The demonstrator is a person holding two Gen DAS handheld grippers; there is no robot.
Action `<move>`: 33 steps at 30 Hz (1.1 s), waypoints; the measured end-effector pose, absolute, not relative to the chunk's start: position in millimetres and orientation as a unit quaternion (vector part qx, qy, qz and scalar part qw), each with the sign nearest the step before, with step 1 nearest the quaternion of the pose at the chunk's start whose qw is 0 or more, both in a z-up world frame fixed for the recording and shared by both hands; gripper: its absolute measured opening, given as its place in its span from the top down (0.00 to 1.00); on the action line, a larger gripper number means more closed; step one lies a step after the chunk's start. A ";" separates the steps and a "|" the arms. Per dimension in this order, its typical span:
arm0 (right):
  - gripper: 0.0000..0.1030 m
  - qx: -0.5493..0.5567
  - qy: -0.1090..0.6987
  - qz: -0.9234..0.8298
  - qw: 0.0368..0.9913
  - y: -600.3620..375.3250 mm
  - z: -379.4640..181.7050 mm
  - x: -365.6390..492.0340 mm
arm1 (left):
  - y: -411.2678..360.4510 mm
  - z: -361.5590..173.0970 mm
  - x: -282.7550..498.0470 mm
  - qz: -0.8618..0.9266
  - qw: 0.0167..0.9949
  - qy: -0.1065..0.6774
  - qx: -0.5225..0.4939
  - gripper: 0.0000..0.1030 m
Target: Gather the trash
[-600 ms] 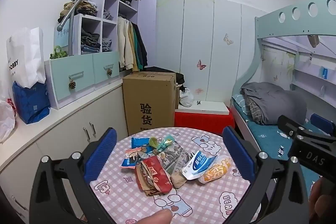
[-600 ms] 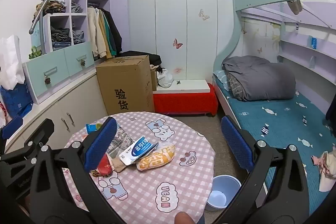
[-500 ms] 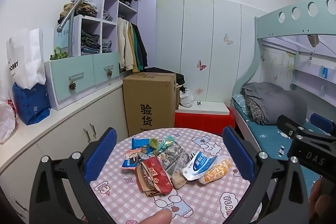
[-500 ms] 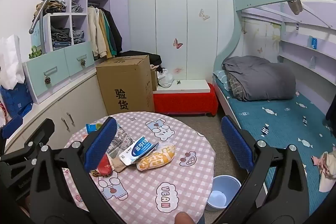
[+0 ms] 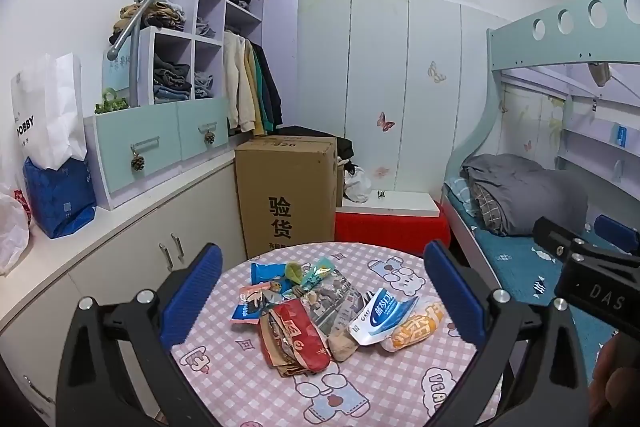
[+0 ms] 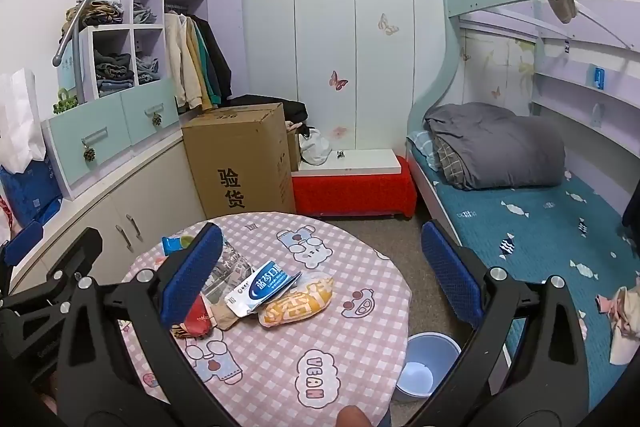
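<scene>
A heap of empty snack wrappers (image 5: pixel 312 311) lies on a round table with a pink checked cloth (image 5: pixel 372 387). In it are a red packet (image 5: pixel 298 335), a blue-and-white pouch (image 5: pixel 378 315) and an orange packet (image 5: pixel 416 327). My left gripper (image 5: pixel 322 295) hovers above the near side of the heap, open and empty. My right gripper (image 6: pixel 320 273) is also open and empty, above the table's right half, with the blue-and-white pouch (image 6: pixel 260 285) and orange packet (image 6: pixel 296 303) below it. A pale blue bin (image 6: pixel 426 365) stands on the floor right of the table.
A tall cardboard box (image 5: pixel 286 193) stands behind the table beside a red bench (image 5: pixel 390 227). White cabinets (image 5: pixel 132 247) line the left wall. A bunk bed with a grey duvet (image 6: pixel 496 147) fills the right side. The other gripper's body (image 5: pixel 592 287) shows at the right edge.
</scene>
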State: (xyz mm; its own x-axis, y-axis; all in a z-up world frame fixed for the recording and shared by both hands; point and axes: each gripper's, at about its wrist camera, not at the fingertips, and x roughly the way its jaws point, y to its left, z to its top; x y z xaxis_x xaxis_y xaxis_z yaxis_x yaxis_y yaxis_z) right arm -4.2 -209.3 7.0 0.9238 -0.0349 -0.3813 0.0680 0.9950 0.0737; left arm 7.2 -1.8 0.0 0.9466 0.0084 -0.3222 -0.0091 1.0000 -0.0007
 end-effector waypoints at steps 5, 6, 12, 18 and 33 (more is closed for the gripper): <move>0.05 0.042 0.198 -0.025 0.979 -210.3 3.1 -0.9 | -3.0 -4.7 9.7 0.004 0.986 0.164 0.000 0.04; 0.05 0.041 0.199 -0.024 0.979 -209.9 2.7 0.1 | -3.2 -5.0 10.6 0.004 0.986 0.165 0.000 0.04; 0.05 0.037 0.202 -0.021 0.978 -206.5 1.5 5.3 | -1.6 -9.1 18.7 0.004 0.985 0.170 -0.002 0.04; 0.05 0.035 0.205 -0.019 0.978 -204.3 -0.1 8.6 | -1.0 -13.8 23.0 0.004 0.985 0.172 -0.003 0.04; 0.05 0.039 0.222 -0.025 0.974 -206.8 -7.0 23.5 | 0.0 -23.2 39.2 0.002 0.981 0.191 -0.005 0.04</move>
